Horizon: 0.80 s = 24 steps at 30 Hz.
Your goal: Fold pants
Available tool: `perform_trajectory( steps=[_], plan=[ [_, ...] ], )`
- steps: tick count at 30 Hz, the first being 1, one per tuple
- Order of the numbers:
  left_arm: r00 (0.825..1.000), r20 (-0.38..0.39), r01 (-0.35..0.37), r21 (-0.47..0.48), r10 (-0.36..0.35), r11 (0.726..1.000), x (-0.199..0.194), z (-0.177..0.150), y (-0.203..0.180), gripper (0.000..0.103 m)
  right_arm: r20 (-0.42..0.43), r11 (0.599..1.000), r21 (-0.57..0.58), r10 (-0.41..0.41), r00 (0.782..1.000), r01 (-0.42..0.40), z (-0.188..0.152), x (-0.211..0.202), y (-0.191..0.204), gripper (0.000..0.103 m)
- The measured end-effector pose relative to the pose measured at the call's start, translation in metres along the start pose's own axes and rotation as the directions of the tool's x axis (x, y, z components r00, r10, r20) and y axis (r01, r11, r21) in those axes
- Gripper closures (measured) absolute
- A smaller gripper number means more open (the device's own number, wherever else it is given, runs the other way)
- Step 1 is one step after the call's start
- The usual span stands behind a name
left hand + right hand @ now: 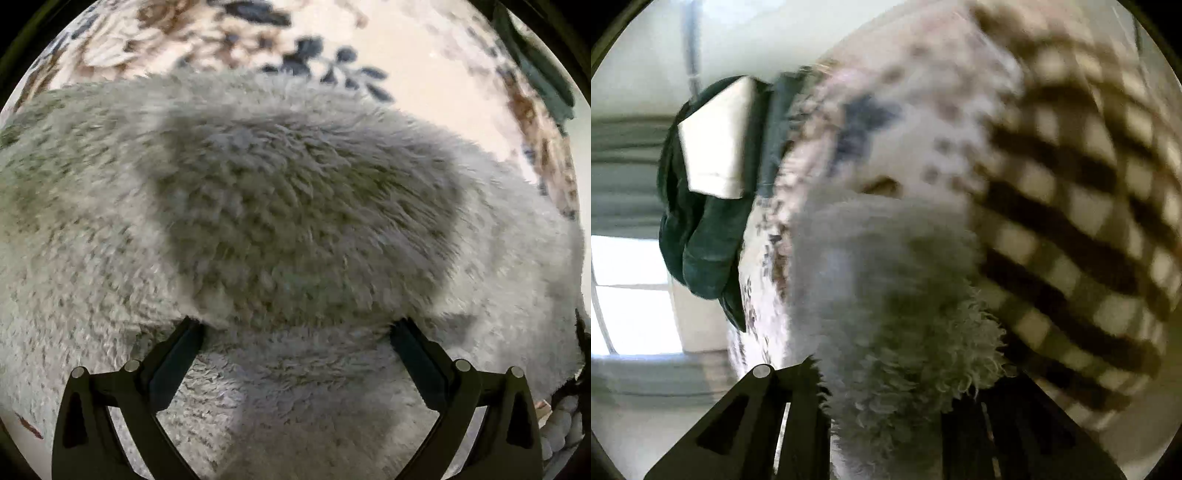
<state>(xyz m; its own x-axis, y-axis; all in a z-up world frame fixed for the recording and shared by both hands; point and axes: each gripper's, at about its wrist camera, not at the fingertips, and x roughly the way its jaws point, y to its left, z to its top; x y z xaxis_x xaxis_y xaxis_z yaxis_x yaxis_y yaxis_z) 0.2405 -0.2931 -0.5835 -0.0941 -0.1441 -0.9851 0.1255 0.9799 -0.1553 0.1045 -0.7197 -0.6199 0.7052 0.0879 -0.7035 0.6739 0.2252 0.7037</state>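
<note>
The pants (295,206) are fluffy light grey fleece and fill most of the left wrist view, lying on a floral cover (424,44). My left gripper (295,325) is open, its two black fingers spread wide and pressed into the fleece, with a fold of it bulging between the tips. In the right wrist view my right gripper (886,413) is shut on a thick bunch of the same fleece pants (886,295), lifted close to the lens. The right finger is mostly hidden by fleece and shadow.
A checked black and cream cloth (1071,221) lies to the right of the held fleece. A dark green garment (701,229) with a white folded piece (716,140) sits at the cover's far edge, with a window (631,295) beyond. A knitted piece (561,424) shows at the lower right.
</note>
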Motion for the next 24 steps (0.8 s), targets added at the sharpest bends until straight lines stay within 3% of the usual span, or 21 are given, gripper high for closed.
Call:
perform_trajectory(
  steps=[6, 11, 12, 17, 19, 22, 24],
  plan=[
    [0.989, 0.114, 0.099, -0.024, -0.095, 0.995, -0.068, -0.021, 0.036, 0.0, 0.054, 0.971, -0.239, 0.018, 0.998, -0.004, -0.039, -0.035, 0.113, 0.086],
    [0.973, 0.192, 0.156, -0.126, -0.13, 0.98, -0.12, -0.047, 0.122, 0.0, 0.003, 0.897, -0.44, 0.054, 0.999, -0.048, -0.114, -0.036, 0.216, 0.086],
    [0.971, 0.203, 0.161, -0.144, -0.13, 0.976, -0.128, -0.064, 0.133, 0.0, -0.027, 0.869, -0.492, 0.051, 0.998, -0.058, -0.139, -0.029, 0.235, 0.086],
    [0.97, 0.235, 0.131, -0.278, -0.065, 0.952, -0.152, -0.083, 0.228, 0.0, -0.176, 0.727, -0.681, -0.053, 0.983, -0.082, -0.274, 0.035, 0.282, 0.087],
    [0.975, 0.223, 0.089, -0.324, -0.016, 0.942, -0.147, -0.091, 0.264, 0.0, -0.226, 0.642, -0.762, -0.138, 0.964, -0.087, -0.343, 0.078, 0.283, 0.087],
    [0.981, 0.191, 0.056, -0.398, 0.023, 0.916, -0.136, -0.102, 0.31, 0.0, -0.235, 0.503, -0.86, -0.247, 0.94, -0.083, -0.423, 0.119, 0.268, 0.087],
    [0.982, 0.185, 0.054, -0.429, 0.029, 0.902, -0.132, -0.108, 0.333, 0.0, -0.234, 0.424, -0.903, -0.347, 0.908, -0.07, -0.471, 0.149, 0.256, 0.086]
  ],
)
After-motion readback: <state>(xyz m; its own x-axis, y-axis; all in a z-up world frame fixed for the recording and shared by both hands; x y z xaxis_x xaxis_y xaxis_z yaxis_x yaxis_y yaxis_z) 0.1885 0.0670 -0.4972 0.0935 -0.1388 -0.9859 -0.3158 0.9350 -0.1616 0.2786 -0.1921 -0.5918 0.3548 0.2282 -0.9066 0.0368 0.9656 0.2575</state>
